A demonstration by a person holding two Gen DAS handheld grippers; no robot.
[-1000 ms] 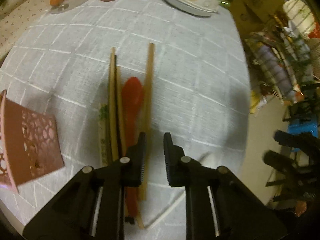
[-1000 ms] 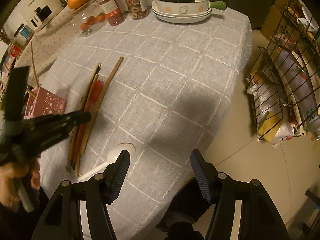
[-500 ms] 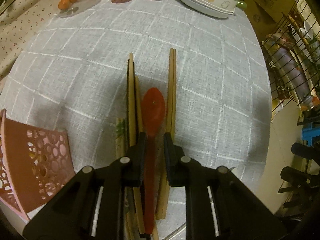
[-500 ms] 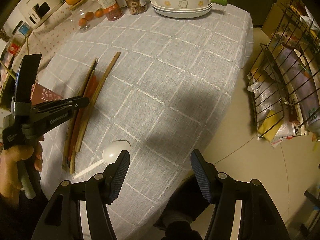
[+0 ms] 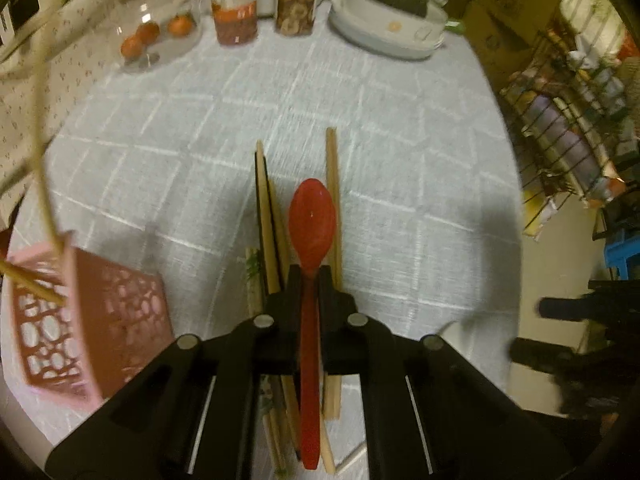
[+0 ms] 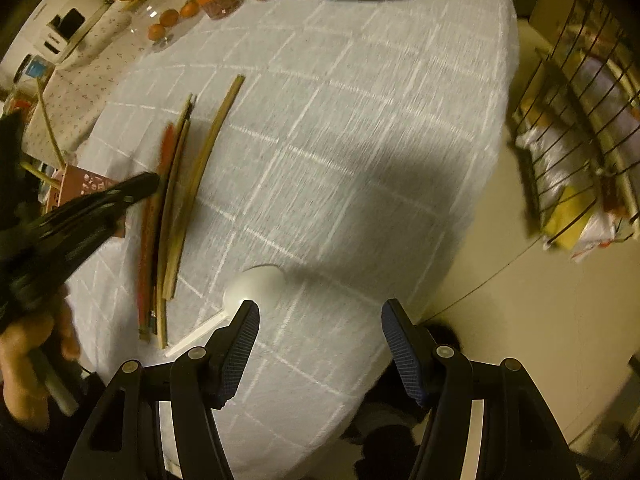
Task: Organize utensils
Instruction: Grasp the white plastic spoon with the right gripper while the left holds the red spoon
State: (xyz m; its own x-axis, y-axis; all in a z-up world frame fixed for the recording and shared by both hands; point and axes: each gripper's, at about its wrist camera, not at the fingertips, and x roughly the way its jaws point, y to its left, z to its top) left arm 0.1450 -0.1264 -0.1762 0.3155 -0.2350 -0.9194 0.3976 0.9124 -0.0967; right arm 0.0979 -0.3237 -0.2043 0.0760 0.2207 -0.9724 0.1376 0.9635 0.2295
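Fingers of my left gripper (image 5: 309, 276) are pressed in on the neck of the red spoon (image 5: 312, 216), the two black pads tight against its handle just behind the bowl, with the handle running back between them toward me. The spoon's bowl points away from me over the grey checked tablecloth (image 5: 400, 160). Beneath and beside it lie the wooden chopsticks (image 5: 332, 184), one pair on its right and a darker pair on its left, all roughly parallel on the cloth. To my left stands the pink perforated utensil basket (image 5: 92, 312), with a couple of thin sticks leaning out of it. At the far edge of the table I see a stack of white dishes (image 5: 384, 36) with a dark green squash on top, two jars, and a few small oranges under clear glass. My right gripper (image 6: 320, 340) hangs wide open near the table's near edge, holding nothing, its blue-ribbed pads well apart. The white spoon (image 6: 256, 288) lies on the cloth just ahead of its left finger, bowl away from me, handle toward the table edge. From that side the view is blurred.
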